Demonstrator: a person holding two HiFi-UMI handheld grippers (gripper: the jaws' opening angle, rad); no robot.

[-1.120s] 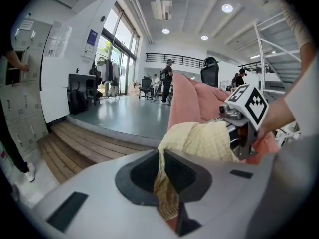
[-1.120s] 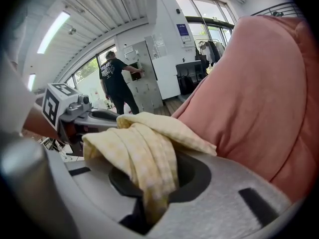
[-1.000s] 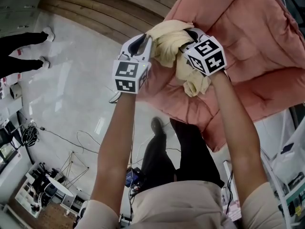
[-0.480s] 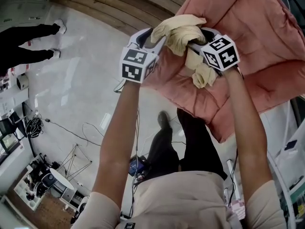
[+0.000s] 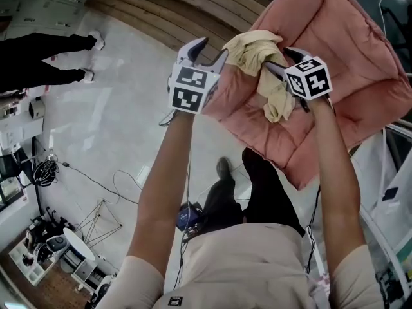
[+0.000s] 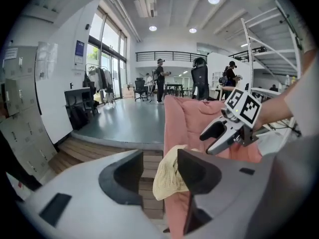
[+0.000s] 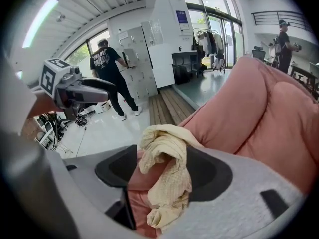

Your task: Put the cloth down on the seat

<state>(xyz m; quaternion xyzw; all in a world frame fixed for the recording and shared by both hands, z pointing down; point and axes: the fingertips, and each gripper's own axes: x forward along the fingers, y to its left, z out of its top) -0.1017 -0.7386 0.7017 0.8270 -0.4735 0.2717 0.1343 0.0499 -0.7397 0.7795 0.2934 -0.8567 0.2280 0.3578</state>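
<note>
A crumpled cream cloth [image 5: 257,47] lies on the front edge of the pink cushioned seat [image 5: 335,37]. My left gripper [image 5: 211,49] is just left of the cloth, its jaws opening, with nothing between them. In the left gripper view the cloth [image 6: 168,178] shows beyond the right jaw. My right gripper [image 5: 278,58] is over the cloth, its jaws opening wide. In the right gripper view the cloth [image 7: 167,143] hangs loosely between the jaws over the seat [image 7: 259,108], with a gap on its left side.
A wooden step [image 5: 161,11] runs behind the seat. A person in black [image 5: 45,44] stands on the pale floor at the left. Cables [image 5: 96,182] lie on the floor below. A white frame [image 5: 393,224] stands at the right.
Both grippers' jaws have spread apart. The left one has let go of the cloth, which now rests on the seat edge. Both hands sit slightly farther away.
</note>
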